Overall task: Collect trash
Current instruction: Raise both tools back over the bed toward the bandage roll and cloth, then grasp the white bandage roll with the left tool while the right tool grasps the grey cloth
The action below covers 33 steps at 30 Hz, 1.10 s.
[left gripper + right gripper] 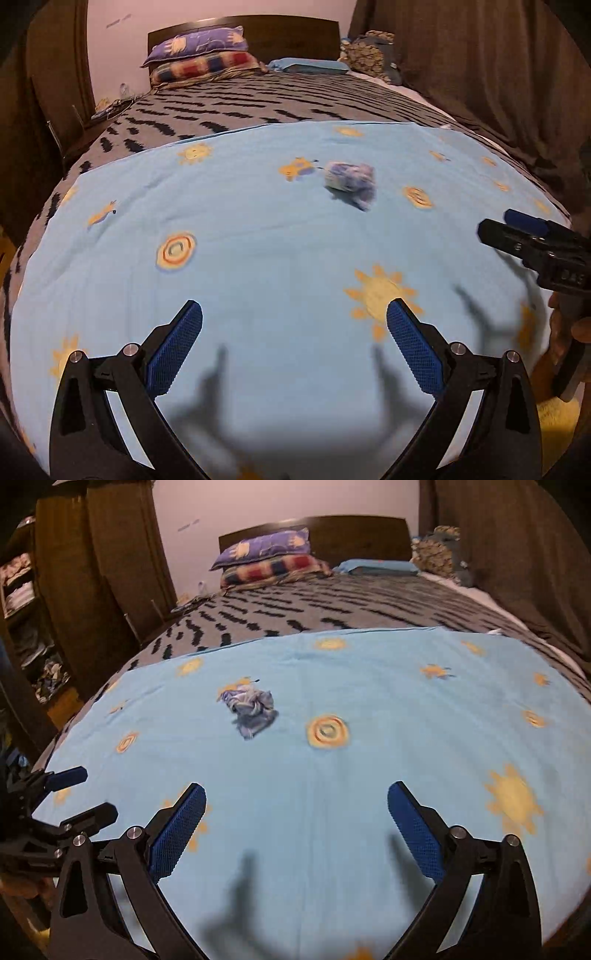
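A crumpled blue-and-white wrapper (351,181) lies on a light blue sheet with sun prints (258,240), ahead of both grippers; it also shows in the right wrist view (253,709). My left gripper (294,314) is open and empty, low over the sheet, well short of the wrapper. My right gripper (296,797) is open and empty, also short of the wrapper, which lies ahead to its left. The right gripper shows at the right edge of the left wrist view (517,229); the left gripper shows at the left edge of the right wrist view (70,794).
The blue sheet (369,775) covers the near end of a bed with a grey black-patterned cover (258,99). Pillows (199,55) and a dark headboard (362,535) are at the far end. A brown curtain (498,66) hangs right, a wooden wardrobe (92,572) stands left.
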{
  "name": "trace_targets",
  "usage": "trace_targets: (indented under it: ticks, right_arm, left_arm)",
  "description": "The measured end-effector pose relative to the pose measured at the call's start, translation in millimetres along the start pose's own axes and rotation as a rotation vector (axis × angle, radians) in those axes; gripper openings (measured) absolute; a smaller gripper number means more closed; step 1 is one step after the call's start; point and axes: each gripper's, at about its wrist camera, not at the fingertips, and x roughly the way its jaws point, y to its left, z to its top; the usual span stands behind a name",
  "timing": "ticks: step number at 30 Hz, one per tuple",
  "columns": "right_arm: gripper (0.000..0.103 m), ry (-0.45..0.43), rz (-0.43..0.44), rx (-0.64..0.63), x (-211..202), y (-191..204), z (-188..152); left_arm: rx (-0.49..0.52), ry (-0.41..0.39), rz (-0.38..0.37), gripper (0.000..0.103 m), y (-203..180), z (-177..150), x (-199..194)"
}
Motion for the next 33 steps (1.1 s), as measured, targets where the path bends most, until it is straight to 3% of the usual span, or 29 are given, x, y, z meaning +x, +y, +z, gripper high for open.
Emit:
trace_targets:
  ticks: [5,12,18,19,21,33]
  right_arm:
    - [0.074,0.029,0.044,0.009,48,8,27]
    - [0.07,0.083,0.085,-0.029,96,32,47]
    - [0.07,0.08,0.116,-0.01,115,34,61]
    - [0.068,0.082,0.117,-0.012,115,33,60]
    - [0.051,0.094,0.129,-0.015,117,34,60]
    - [0.046,-0.001,0.102,-0.032,72,17,73]
  left_arm:
    - [-0.012,0.023,-0.005,0.095,15,13,23]
    - [0.01,0.012,-0.016,0.095,20,27,38]
    - [0.014,0.005,-0.039,0.095,18,36,47]
    - [0.013,0.004,-0.042,0.095,18,37,48]
    - [0.012,0.003,-0.044,0.095,18,38,49]
    - [0.041,-0.022,-0.085,0.095,-4,60,58]
